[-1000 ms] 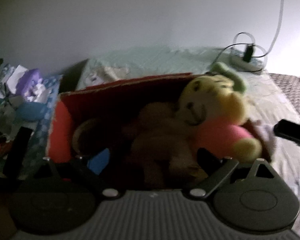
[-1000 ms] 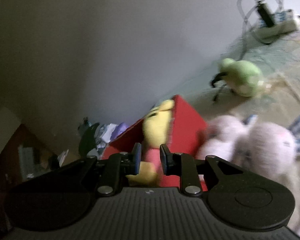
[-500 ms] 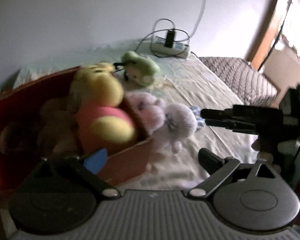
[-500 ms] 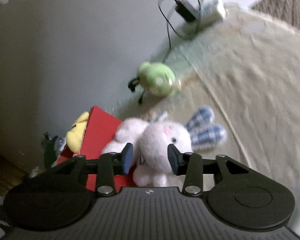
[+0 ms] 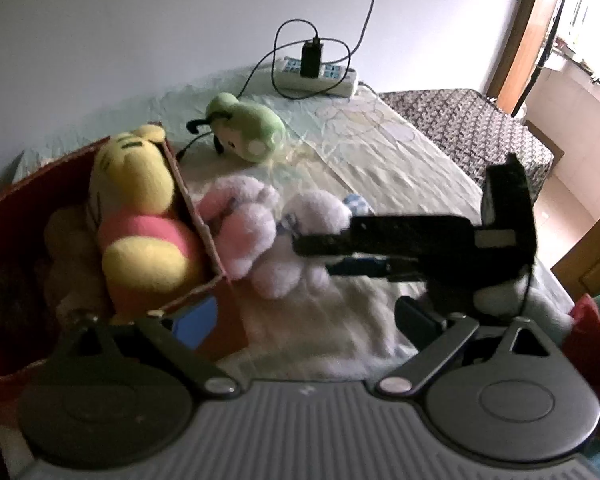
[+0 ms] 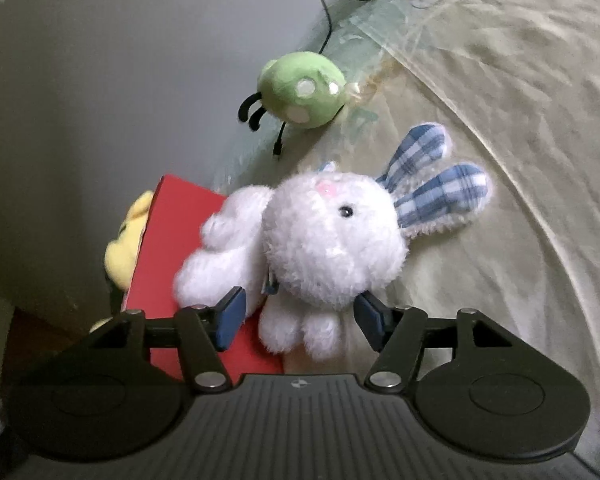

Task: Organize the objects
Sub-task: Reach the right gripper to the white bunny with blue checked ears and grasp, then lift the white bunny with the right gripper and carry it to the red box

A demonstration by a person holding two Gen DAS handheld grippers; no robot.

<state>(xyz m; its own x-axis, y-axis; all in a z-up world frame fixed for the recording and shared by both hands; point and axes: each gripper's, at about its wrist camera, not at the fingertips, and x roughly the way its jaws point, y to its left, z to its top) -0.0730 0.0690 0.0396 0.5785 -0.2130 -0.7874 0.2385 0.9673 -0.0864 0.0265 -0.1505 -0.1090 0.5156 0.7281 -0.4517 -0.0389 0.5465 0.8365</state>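
Note:
A white plush rabbit (image 6: 332, 248) with blue checked ears lies on the bed sheet against the red box (image 6: 168, 248). My right gripper (image 6: 300, 318) is open, one pad on each side of the rabbit's lower body. In the left wrist view the rabbit (image 5: 260, 240) lies beside the box (image 5: 204, 224), and the right gripper (image 5: 316, 256) reaches it from the right. The box holds a yellow bear (image 5: 140, 216) in a pink shirt and a brown plush (image 5: 68, 248). A green plush (image 5: 244, 128) lies further back. My left gripper (image 5: 304, 320) is open and holds nothing, near the box corner.
A power strip (image 5: 320, 76) with a charger and cables lies at the bed's far end by the wall. A dark patterned cover (image 5: 460, 120) borders the sheet on the right. Something red (image 5: 592, 320) sits at the right edge. The wall runs close behind the box.
The left view has swung right, from the box interior to the bed. My right gripper left the yellow bear, opened wider and closed in around the white rabbit.

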